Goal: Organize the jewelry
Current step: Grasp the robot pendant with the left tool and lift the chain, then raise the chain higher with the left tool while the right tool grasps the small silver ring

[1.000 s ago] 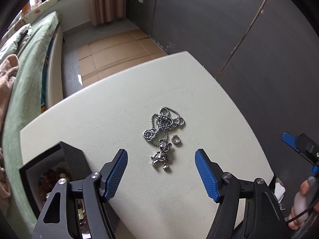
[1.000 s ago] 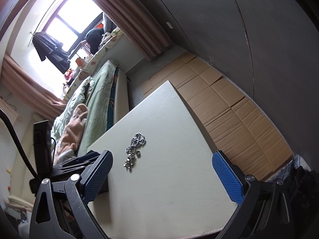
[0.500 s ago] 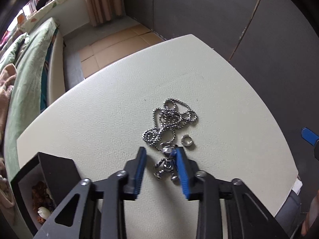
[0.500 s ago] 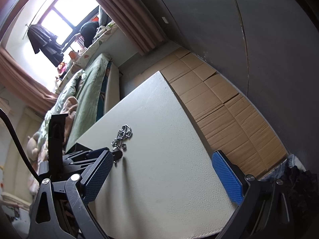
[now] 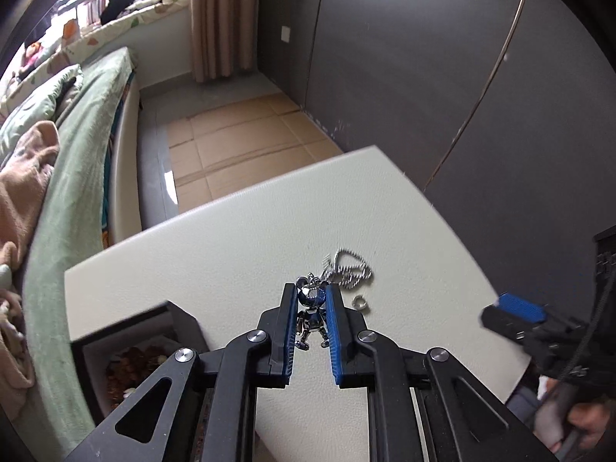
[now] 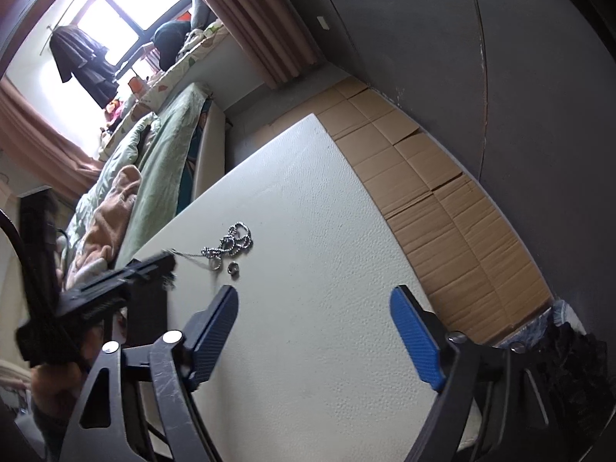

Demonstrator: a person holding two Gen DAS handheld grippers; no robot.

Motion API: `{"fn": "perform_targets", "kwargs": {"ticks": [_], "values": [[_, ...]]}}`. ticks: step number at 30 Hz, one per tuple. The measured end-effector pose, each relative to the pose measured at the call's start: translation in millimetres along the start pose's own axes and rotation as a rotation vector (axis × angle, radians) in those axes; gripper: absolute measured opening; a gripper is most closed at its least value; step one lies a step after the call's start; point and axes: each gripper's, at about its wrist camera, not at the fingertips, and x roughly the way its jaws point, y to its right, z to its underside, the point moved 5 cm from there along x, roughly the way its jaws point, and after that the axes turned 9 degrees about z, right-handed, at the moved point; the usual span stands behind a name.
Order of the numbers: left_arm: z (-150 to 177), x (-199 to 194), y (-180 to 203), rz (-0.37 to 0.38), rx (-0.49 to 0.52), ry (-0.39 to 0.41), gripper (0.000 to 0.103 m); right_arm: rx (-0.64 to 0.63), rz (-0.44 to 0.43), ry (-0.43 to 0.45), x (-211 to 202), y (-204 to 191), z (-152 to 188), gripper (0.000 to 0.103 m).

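Note:
A silver ball-chain necklace [image 5: 348, 269] lies heaped on the white table [image 5: 231, 250], and its bear pendant [image 5: 312, 308] is raised off the surface. My left gripper [image 5: 311, 288] is closing, its blue pads pressing on the pendant's sides. In the right wrist view the chain [image 6: 231, 240] stretches from the heap towards the left gripper [image 6: 161, 265]. A small silver ring [image 5: 360, 302] rests beside the heap, also visible as the ring [image 6: 233, 268]. My right gripper [image 6: 313, 296] hovers in front of the ring, jaws closing, with nothing between them.
A black open box [image 5: 127, 350] holding brown beads stands at the table's left front corner. A bed with green bedding [image 5: 77, 134] runs along the left. Cardboard [image 6: 442, 192] covers the floor beyond the table. A dark wall [image 5: 462, 77] stands on the right.
The left gripper's jaws came together on the bear pendant and lifted it, dragging the chain. The right gripper's jaws narrowed and it drew nearer the ring.

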Motion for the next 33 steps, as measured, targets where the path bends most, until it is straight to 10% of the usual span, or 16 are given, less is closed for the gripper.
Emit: {"fn": "perform_targets", "kwargs": {"ticks": [14,33], "values": [[-30.1,-76.6,-2.1,-0.033,-0.005,0.141,0.015,-0.127,-0.024,-0.108,40.4,-42.5,-5.0,0.039],[-40.9,-135.9,-29.4,-0.079,-0.057,0.223,0.015,-0.407,0.136,-0.249,81.2,-105.7,-9.5,0.038]]}}
